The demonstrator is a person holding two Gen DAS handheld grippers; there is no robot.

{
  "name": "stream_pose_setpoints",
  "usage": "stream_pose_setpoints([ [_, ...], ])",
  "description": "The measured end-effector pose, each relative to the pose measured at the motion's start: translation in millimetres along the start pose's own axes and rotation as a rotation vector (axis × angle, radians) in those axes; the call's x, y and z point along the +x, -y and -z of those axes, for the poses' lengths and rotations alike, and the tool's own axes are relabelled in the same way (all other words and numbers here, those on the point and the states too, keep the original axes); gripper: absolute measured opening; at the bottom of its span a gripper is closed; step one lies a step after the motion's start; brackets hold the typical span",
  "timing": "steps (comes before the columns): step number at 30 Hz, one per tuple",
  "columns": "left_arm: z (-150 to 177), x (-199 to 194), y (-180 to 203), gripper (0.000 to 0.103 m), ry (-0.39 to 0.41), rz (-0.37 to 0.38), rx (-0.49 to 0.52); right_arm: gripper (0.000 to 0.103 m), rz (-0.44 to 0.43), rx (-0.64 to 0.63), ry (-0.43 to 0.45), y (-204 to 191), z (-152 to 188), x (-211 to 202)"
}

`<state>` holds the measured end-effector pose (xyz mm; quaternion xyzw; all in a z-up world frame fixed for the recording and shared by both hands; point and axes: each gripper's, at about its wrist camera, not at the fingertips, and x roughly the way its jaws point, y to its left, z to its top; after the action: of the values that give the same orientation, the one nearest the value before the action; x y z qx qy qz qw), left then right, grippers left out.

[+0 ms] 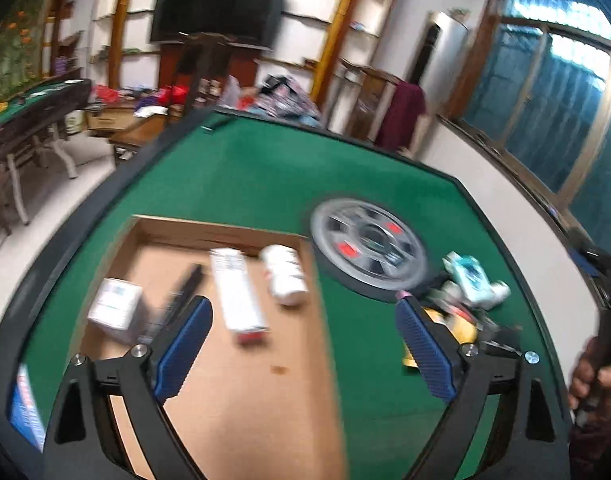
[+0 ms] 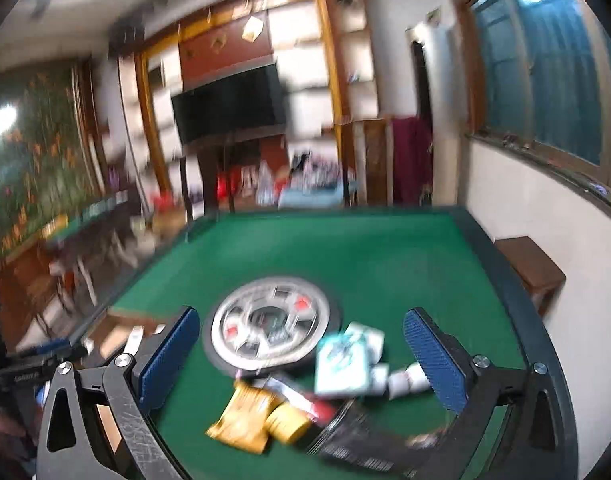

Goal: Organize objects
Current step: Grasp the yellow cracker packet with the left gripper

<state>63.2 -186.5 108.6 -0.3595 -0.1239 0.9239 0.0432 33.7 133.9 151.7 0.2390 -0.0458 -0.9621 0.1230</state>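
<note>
A shallow cardboard box (image 1: 241, 392) lies on the green table (image 1: 265, 176). In it are a small white box (image 1: 115, 308), a long white box (image 1: 237, 292), a white bottle (image 1: 285, 274) and a dark slim thing (image 1: 189, 280). My left gripper (image 1: 303, 308) hovers open over the box's right edge, holding nothing. To the right lies a loose pile: a teal-and-white pack (image 2: 343, 360), a yellow packet (image 2: 245, 416), a yellow can (image 2: 287, 422), a black packet (image 2: 357, 440) and a small white bottle (image 2: 405, 380). My right gripper (image 2: 303, 316) hangs open and empty above that pile.
A round silver dial (image 1: 369, 244) is set in the middle of the table, between box and pile. A blue box (image 1: 23, 412) lies at the table's near left edge. A person's hand (image 1: 593, 376) shows at the right. A wooden stool (image 2: 533, 268) stands beyond the right rim.
</note>
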Motion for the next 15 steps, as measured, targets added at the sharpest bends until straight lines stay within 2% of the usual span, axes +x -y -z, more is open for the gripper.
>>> stream_pose_setpoints([
  [1, 1, 9, 16, 0.093, -0.026, 0.015, 0.021, 0.103, 0.029, 0.039, -0.032, 14, 1, 8],
  [3, 7, 21, 36, 0.093, -0.048, 0.016, 0.057, 0.103, 0.088, 0.16, -0.164, 50, 11, 39],
  [5, 13, 36, 62, 0.093, -0.063, 0.022, 0.131, 0.103, 0.06, 0.246, -0.204, 75, 23, 57],
  [8, 25, 61, 95, 0.093, -0.108, -0.004, 0.229, 0.103, 0.096, 0.306, -0.209, 104, 41, 76],
  [13, 38, 99, 119, 0.092, -0.173, -0.054, 0.268, 0.103, 0.166, 0.32, -0.194, 129, 67, 87],
  [14, 40, 105, 120, 0.092, -0.181, -0.06, 0.267, 0.103, 0.162, 0.339, -0.219, 131, 65, 88],
  [15, 40, 112, 122, 0.092, -0.189, -0.063, 0.265, 0.103, 0.119, 0.375, -0.216, 136, 64, 88],
])
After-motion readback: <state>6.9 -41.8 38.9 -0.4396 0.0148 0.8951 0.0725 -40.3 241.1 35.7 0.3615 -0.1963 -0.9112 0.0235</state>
